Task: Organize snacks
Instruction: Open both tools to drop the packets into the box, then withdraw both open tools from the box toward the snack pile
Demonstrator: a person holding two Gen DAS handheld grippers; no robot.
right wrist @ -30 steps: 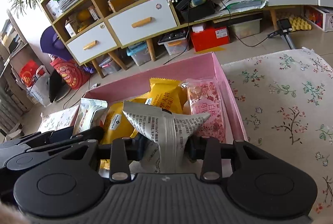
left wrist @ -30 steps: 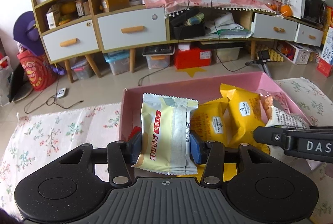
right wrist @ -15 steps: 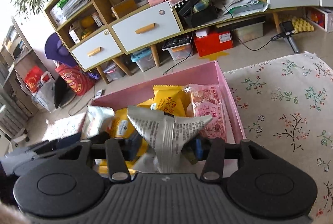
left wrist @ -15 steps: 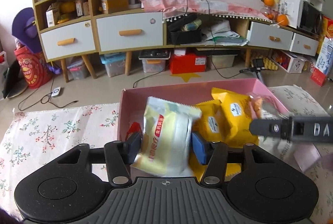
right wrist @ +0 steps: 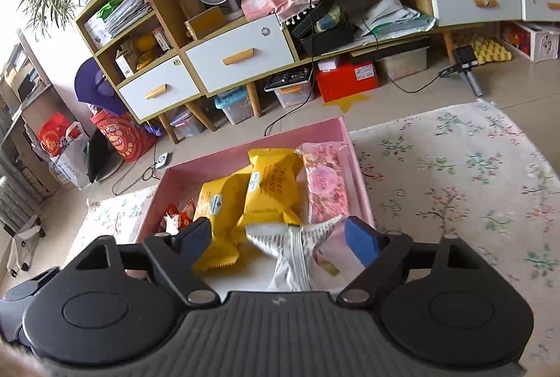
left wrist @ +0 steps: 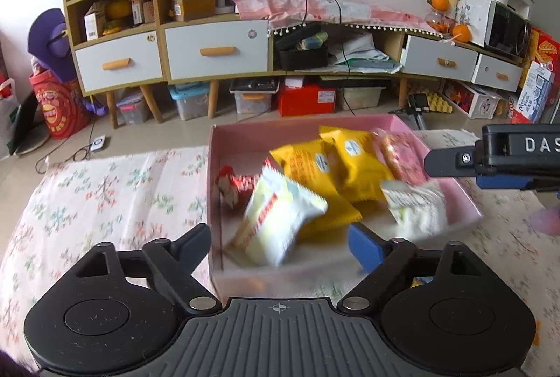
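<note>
A pink box (left wrist: pixel 241 139) on the flowered cloth holds yellow snack packs (left wrist: pixel 315 163), a pink pack (left wrist: pixel 402 156) and a red-and-white one (left wrist: pixel 231 184). My left gripper (left wrist: pixel 280 245) is open; a pale yellow packet (left wrist: pixel 276 223), blurred, sits tilted in the box between its fingers. My right gripper (right wrist: pixel 278 242) is open over the same box (right wrist: pixel 360 174); a silver crumpled packet (right wrist: pixel 294 247) lies loose between its fingers. The silver packet also shows in the left wrist view (left wrist: pixel 416 209). The right gripper shows in the left wrist view (left wrist: pixel 490 156).
A flowered cloth (left wrist: pixel 105 195) covers the surface on both sides of the box (right wrist: pixel 455 174). Beyond it are the floor, a low cabinet with white drawers (left wrist: pixel 217 51), storage bins (left wrist: pixel 308 97) and cables.
Both grippers opened and drew back. The pale yellow packet dropped from the left gripper into the box; the silver packet was let go by the right gripper.
</note>
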